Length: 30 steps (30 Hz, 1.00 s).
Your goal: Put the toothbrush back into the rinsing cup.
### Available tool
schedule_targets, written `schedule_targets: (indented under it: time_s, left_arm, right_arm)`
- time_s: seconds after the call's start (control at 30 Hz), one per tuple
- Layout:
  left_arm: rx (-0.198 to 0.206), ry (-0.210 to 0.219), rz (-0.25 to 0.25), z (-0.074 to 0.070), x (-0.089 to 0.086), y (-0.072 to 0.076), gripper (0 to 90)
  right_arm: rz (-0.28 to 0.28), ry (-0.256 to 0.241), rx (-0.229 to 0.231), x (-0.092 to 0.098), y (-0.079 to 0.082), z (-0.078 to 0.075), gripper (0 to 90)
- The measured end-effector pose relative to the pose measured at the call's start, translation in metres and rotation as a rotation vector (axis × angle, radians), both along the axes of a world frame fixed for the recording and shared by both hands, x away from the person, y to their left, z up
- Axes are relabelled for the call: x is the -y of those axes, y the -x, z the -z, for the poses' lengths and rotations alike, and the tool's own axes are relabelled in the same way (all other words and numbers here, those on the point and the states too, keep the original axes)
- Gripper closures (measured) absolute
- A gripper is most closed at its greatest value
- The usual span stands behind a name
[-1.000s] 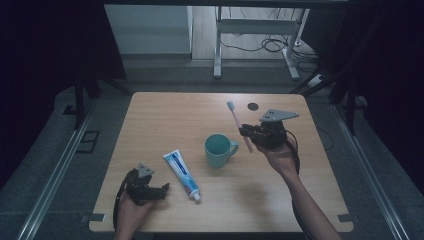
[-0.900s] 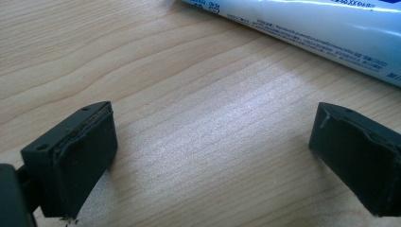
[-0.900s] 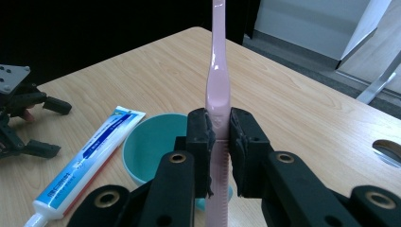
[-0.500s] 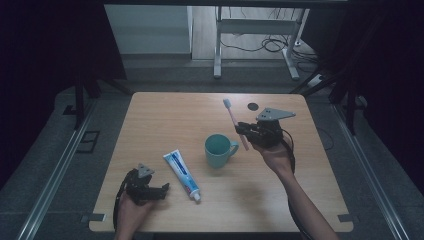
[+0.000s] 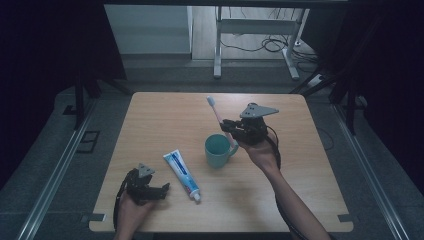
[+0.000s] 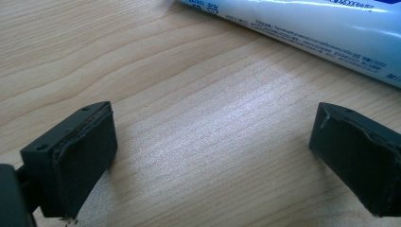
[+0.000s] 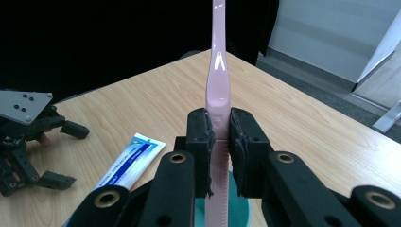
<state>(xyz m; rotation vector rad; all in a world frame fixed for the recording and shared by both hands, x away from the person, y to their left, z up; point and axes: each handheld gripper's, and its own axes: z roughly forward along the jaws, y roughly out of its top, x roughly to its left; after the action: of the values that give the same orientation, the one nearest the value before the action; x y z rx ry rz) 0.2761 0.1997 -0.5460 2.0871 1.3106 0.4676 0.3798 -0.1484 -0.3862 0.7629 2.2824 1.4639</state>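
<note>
Dim room, dark curtains on both sides; pale wooden desk under the high camera, grey floor and metal rails around it.

Nearest you, at the desk's front left: your left gripper rests low on the wood in your left hand. In the left gripper view its fingers stand wide apart, released, with bare wood grain between them. Nothing held.

Just beside it, toward the middle: a toothpaste tube, white and blue, lying flat and slanted, cap end toward the desk's front edge. In the left gripper view the tube crosses the upper right corner, just beyond the finger pads and apart from them.

Farther in, near the desk's centre: a teal mug, upright, handle toward the right.

Right of the mug, raised off the desk: your right gripper, grey three-cornered plate on top, held in your right hand. Its fingers are clenched on the handle of a pink toothbrush. In the high view the toothbrush stands nearly upright, head up and leaning toward the far left, its lower end just above or beside the mug's rim; you cannot tell which. The right gripper view shows teal directly beneath the handle.

Beyond the desk: white table legs and loose cables on the floor.
</note>
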Motion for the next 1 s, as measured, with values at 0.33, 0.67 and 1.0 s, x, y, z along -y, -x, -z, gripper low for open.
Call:
schedule_targets:
  time_s: [0.33, 0.67, 1.0]
  left_arm:
    - [-0.002, -0.003, 0.004, 0.000, 0.000, 0.000, 1.6]
    - [-0.002, -0.004, 0.005, 0.000, 0.000, 0.000, 1.6]
    - [-0.002, -0.004, 0.004, 0.000, 0.000, 0.000, 1.6]
  right_arm:
    - [-0.007, -0.012, 0.001, -0.016, -0.006, 0.006, 78.2]
    - [-0.011, -0.004, -0.002, -0.022, -0.008, 0.017, 78.2]
    - [-0.019, 0.009, -0.010, -0.025, -0.008, 0.034, 78.2]
